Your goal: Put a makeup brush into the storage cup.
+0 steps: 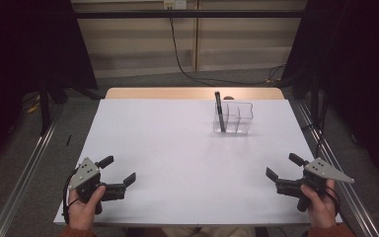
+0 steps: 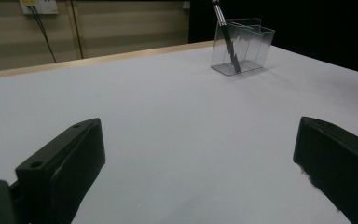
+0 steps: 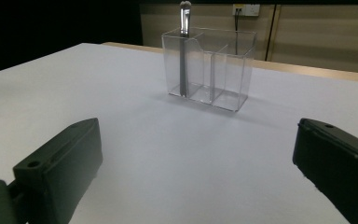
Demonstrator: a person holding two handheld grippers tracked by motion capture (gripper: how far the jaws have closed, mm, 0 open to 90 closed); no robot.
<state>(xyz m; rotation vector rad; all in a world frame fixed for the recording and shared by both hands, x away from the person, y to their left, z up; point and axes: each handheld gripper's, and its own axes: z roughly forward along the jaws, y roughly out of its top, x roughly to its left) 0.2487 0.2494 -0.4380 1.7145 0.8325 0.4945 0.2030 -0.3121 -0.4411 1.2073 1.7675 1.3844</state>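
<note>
Both claws, left and right, rested released at the near edge of the surface, holding nothing. The pen stood tilted in the left compartment of the clear holder, far right. A careless reach would probably tip the light holder over.

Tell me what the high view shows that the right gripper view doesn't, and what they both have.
The high view alone takes in both hands, with the left gripper and the right gripper held open near the table's front edge, plus the floor and rails on either side. The right gripper view alone gives a close look at the clear organizer, with its inner dividers and the pen standing in an end compartment. Both share the white table, the organizer, the pen and the panelled wall behind.
</note>
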